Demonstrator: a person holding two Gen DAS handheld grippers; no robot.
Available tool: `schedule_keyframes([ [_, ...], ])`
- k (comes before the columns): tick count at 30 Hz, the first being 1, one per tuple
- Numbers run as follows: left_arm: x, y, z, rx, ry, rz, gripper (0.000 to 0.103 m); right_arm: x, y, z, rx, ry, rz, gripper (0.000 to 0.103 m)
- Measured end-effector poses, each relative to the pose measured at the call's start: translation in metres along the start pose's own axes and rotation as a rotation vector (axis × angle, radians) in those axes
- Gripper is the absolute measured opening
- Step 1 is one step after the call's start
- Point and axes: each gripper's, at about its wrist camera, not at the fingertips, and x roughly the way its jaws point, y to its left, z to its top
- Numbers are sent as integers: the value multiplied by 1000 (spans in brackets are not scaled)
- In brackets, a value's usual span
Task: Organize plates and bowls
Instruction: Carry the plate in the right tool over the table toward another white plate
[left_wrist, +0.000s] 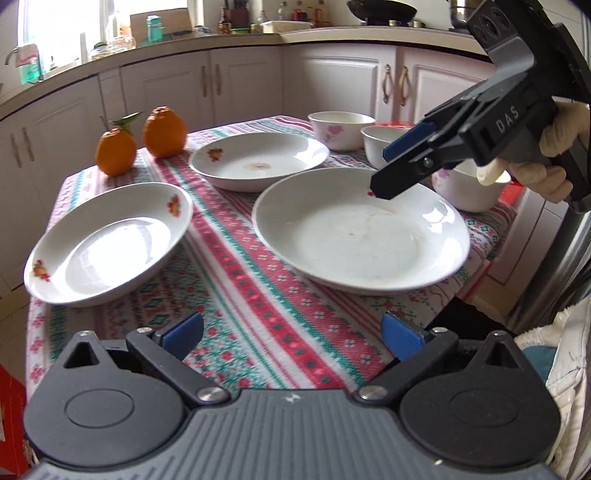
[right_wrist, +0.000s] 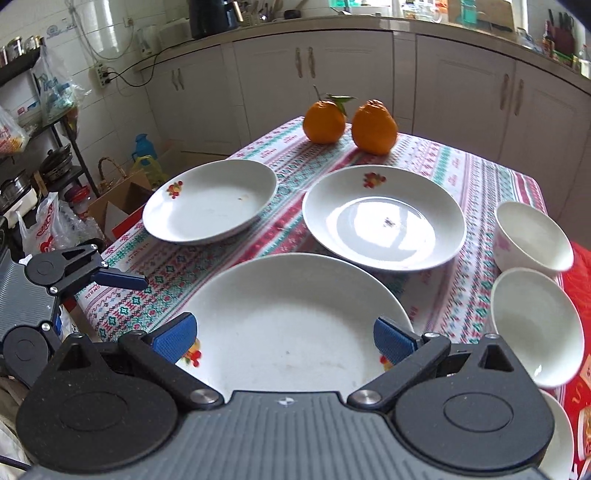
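You are holding the right gripper (right_wrist: 284, 338) over the near rim of the big plate (right_wrist: 291, 325), its fingers spread wide with nothing between them, so the plate is lying free on the tablecloth (right_wrist: 229, 258) with one edge near the table's side. If you are closing on that rim from this angle, the blue pads (right_wrist: 173, 338) are likely to meet glazed china that slopes away, and the plate could be skating out or tipping as you lift. Your left gripper (left_wrist: 291, 332) is waiting wide and empty above the cloth at the table's near edge, so it is giving no support if the plate slips. Beyond the big plate, two smaller plates are sitting side by side: the left plate (right_wrist: 210, 201) is overhanging or nearly overhanging the table's edge, and a knock could be sending it to the floor, while the middle plate (right_wrist: 384, 218) is lying close enough to be struck by a swinging rim. To your right, three bowls (right_wrist: 532, 236) are standing in a tight row near the cloth's edge, easily nudged by your wrist. Farthest off, two oranges (right_wrist: 373, 127) are resting where a pushed plate could be rolling them.
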Motion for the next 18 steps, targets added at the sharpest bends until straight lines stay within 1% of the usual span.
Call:
schedule_keyframes([
  [4, 13, -6, 3, 24, 23, -37, 102, 0, -11, -4, 28, 17, -10, 103],
  [8, 19, -4, 6, 16, 25, -87, 102, 1, -19, -5, 45, 38, -14, 103],
  [18, 29, 0, 11, 55, 9, -139, 103, 12, -35, 2, 62, 109, -31, 103],
])
